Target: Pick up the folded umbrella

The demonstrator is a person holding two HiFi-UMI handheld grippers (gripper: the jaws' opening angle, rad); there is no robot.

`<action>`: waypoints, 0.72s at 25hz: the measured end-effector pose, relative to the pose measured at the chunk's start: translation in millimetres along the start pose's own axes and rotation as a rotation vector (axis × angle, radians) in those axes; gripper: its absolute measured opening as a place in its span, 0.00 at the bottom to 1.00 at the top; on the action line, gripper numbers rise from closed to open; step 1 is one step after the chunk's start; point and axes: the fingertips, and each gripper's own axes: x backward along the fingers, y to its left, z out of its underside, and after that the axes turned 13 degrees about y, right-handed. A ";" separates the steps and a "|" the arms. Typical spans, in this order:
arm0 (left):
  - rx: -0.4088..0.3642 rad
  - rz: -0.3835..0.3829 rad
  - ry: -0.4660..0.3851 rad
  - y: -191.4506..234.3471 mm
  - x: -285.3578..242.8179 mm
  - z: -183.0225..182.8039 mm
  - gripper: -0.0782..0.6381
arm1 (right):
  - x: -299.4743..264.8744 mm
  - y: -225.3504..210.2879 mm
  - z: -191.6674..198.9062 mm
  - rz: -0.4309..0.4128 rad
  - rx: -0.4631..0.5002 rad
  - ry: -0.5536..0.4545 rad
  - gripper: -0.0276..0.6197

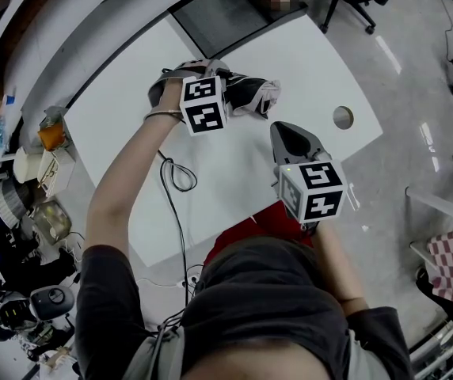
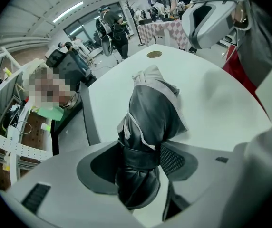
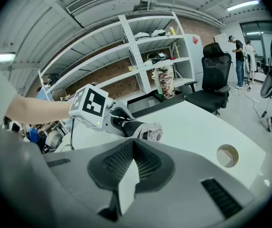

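The right gripper (image 1: 290,137) hung nearest, jaws pressed together on nothing, probably parked out of the way. Beyond it, at eleven o'clock, the left gripper (image 2: 143,158) clamped the umbrella (image 2: 150,113) at its strapped, firmest part, low over the table (image 1: 306,62).

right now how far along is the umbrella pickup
Done: the left gripper has its jaws closed on the umbrella at the strapped end. In hand: the lift, though I cannot tell whether it is clear of the table. Left: raising it plainly. The right gripper is shut and empty.
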 end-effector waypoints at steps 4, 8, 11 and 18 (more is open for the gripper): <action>-0.028 0.019 0.015 -2.1 -1.6 -2.1 0.46 | 1.4 -1.1 0.8 0.002 -0.002 0.004 0.07; -0.055 0.042 0.028 -4.5 -1.6 -4.1 0.46 | 3.2 -1.9 2.3 0.006 -0.005 0.003 0.07; -0.071 0.058 0.037 -4.7 -3.9 -3.1 0.44 | 0.6 0.0 2.2 0.005 -0.006 0.006 0.07; -0.067 0.023 0.035 -6.2 -1.7 -2.8 0.41 | 4.5 2.2 7.0 0.014 -0.014 0.009 0.07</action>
